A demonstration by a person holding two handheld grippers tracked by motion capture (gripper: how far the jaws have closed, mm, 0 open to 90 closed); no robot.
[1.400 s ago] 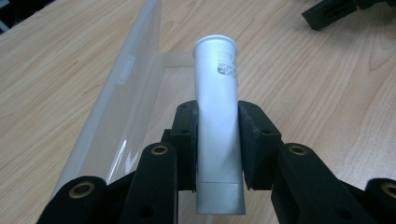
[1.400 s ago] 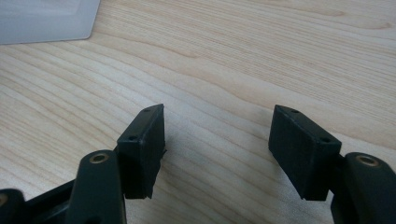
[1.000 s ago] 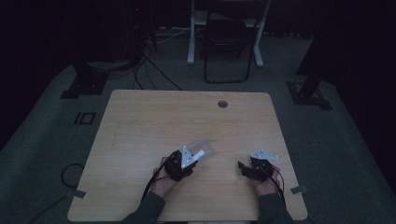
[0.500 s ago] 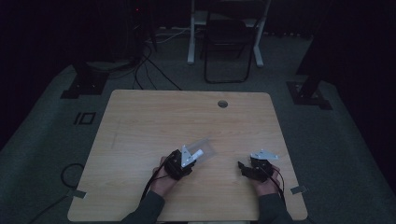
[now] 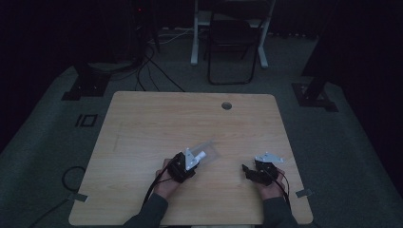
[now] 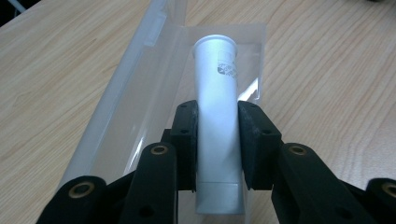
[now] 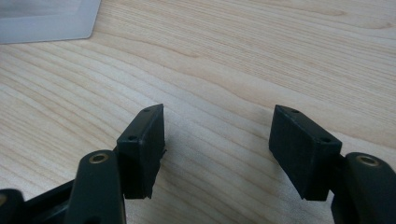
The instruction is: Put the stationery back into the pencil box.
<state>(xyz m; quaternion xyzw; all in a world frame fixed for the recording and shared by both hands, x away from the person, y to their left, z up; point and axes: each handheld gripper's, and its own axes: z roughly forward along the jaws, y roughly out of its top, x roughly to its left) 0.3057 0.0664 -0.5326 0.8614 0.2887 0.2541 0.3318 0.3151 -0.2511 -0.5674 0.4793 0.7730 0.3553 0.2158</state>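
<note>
Dim room, wooden table [image 5: 142,133]: a tube held over a clear bag near the front edge.

Toward the table's front edge, a little left of the middle, the left gripper [image 6: 217,140] clamps a silvery white tube [image 6: 217,112] around its lower body, flat crimped end toward the hand, round cap end pointing away over a clear plastic bag [image 6: 140,93] lying flat on the wood. It looks like the bagging step, tube being fed in or drawn out; I cannot tell which. Next it needs the bag's mouth held. The right gripper [image 7: 218,144] rests near the front right corner, jaws apart and empty.
</note>
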